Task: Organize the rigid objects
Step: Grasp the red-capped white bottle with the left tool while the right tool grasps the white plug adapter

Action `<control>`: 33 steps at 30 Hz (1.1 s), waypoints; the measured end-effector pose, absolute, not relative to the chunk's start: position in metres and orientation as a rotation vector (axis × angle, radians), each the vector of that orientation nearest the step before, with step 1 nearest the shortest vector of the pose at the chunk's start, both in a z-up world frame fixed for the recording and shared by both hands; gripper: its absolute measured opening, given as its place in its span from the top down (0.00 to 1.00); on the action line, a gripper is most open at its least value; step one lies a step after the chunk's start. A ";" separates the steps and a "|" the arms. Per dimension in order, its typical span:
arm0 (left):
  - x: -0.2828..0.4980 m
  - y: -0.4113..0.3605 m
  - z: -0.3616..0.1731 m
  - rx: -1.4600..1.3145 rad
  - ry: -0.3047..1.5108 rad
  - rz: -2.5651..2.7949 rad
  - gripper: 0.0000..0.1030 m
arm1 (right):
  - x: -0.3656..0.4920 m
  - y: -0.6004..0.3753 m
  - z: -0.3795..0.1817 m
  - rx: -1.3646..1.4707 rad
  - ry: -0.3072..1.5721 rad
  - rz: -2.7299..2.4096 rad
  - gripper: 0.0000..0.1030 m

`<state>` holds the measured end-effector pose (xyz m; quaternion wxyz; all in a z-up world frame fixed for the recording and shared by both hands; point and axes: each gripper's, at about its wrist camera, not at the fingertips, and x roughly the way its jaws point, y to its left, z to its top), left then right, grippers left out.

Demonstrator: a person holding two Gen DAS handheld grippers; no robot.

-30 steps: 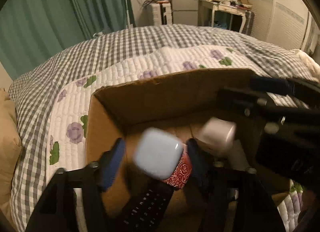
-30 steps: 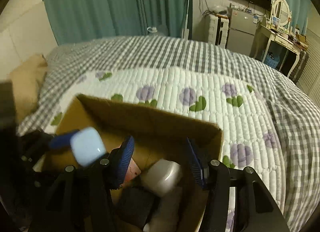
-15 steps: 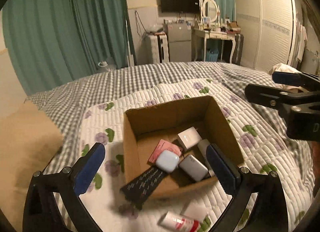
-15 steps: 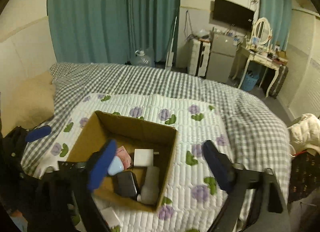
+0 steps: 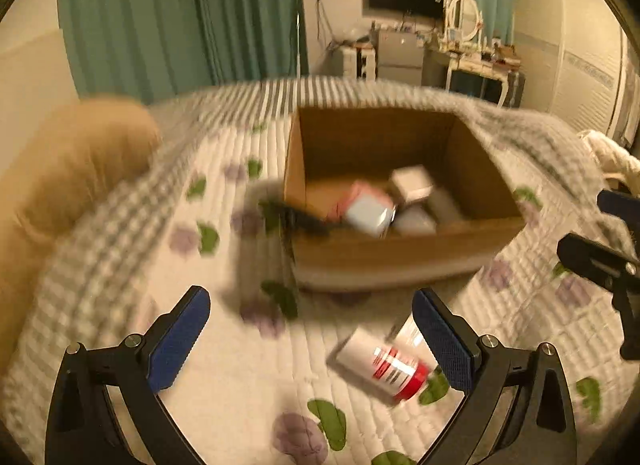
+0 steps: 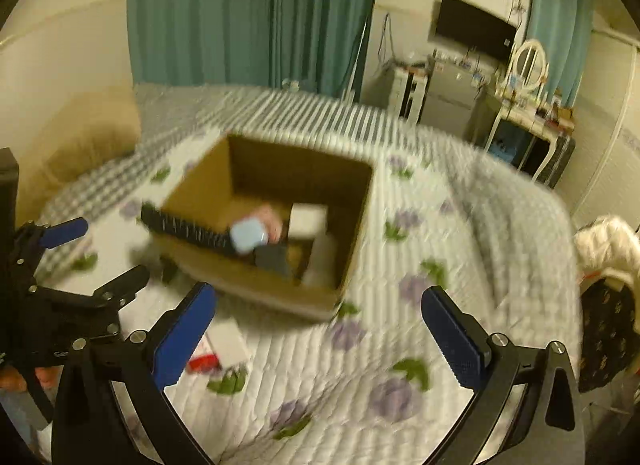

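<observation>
A cardboard box (image 5: pixel 400 261) (image 6: pixel 200 193) sits on the floral quilt. It holds a light blue case (image 5: pixel 368 217) (image 6: pixel 249 235), a pink box (image 5: pixel 362 193), a white box (image 5: pixel 412 181) (image 6: pixel 307 219), grey items and a black remote (image 6: pixel 188 229) that sticks out over its rim. A white and red tube (image 5: pixel 380 363) (image 6: pixel 216 347) lies on the quilt in front of the box. My left gripper (image 5: pixel 310 337) is open and empty above the tube. My right gripper (image 6: pixel 320 329) is open and empty in front of the box.
A tan pillow (image 5: pixel 76 161) lies at the left on the grey checked blanket (image 6: pixel 320 117). Teal curtains (image 5: pixel 180 13), a TV, a small fridge and a dressing table (image 6: pixel 528 105) stand beyond the bed. White and dark clothes (image 6: pixel 608 265) lie at the right.
Both grippers let go of their items into the box, opened wide and pulled back up. Now they come lower and nearer the quilt, and the views are blurred by motion.
</observation>
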<state>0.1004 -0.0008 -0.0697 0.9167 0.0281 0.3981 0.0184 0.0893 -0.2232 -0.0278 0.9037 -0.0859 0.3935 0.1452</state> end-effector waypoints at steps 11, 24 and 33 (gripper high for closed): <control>0.084 -0.016 -0.138 0.099 0.932 -0.134 0.00 | 0.100 -0.228 -0.108 -0.088 0.969 0.322 0.00; 0.112 -0.042 -0.161 0.185 1.020 -0.190 0.01 | 0.106 -0.226 -0.123 -0.107 1.028 0.279 0.00; 0.096 -0.038 -0.145 0.153 0.936 -0.173 0.19 | 0.108 -0.227 -0.124 -0.100 1.034 0.271 0.00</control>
